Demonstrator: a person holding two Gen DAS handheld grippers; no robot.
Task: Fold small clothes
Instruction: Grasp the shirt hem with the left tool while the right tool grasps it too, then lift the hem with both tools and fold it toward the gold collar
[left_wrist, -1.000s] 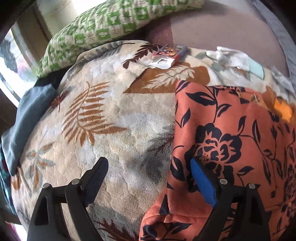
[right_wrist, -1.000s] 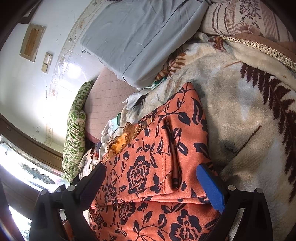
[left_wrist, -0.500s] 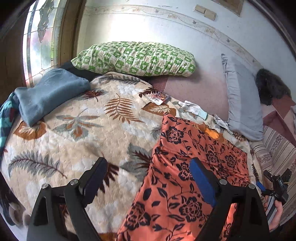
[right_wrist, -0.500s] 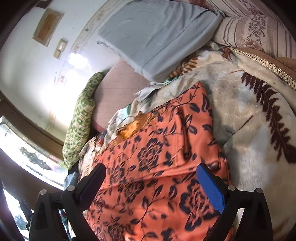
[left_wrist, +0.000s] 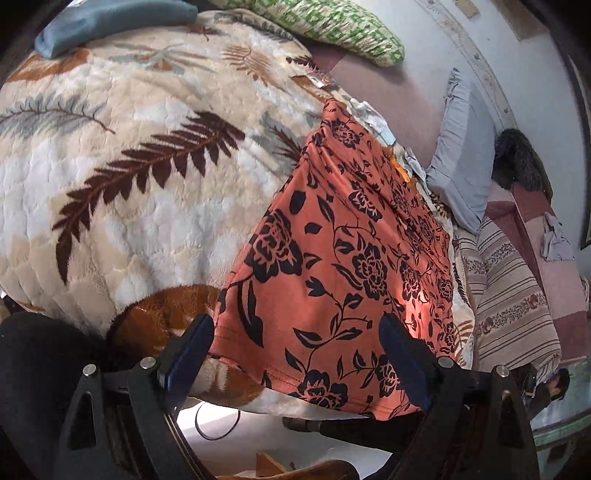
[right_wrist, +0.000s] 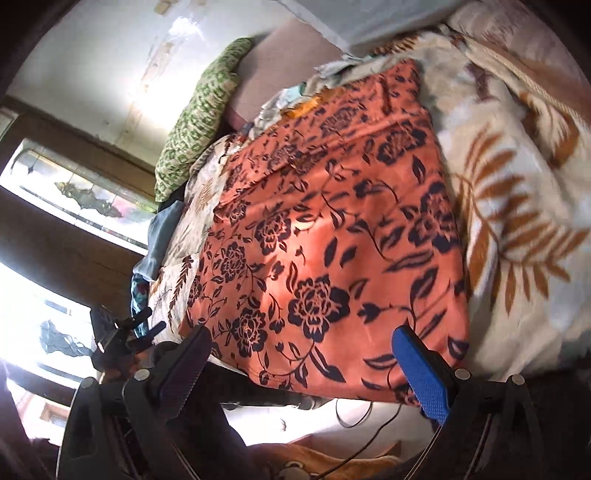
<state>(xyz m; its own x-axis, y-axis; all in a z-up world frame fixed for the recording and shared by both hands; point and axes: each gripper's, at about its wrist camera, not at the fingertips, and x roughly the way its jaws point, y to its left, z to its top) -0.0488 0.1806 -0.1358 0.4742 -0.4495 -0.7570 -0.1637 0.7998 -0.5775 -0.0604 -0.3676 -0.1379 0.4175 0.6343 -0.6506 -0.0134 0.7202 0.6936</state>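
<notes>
Left wrist: orange floral garment (left_wrist: 343, 254) flat on blanket (left_wrist: 129, 155).

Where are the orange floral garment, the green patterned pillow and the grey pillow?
orange floral garment (left_wrist: 351, 258), left wrist view, middle of the cloth.
green patterned pillow (left_wrist: 332, 26), left wrist view, its top face.
grey pillow (left_wrist: 461, 155), left wrist view, its centre.

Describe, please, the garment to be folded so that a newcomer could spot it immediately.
On the bed, over the cream leaf-print blanket, lies the orange garment, flat, reaching the bed's near edge. Its black roses and vines set it apart from the blanket's brown ferns and the green checked pillow.
</notes>
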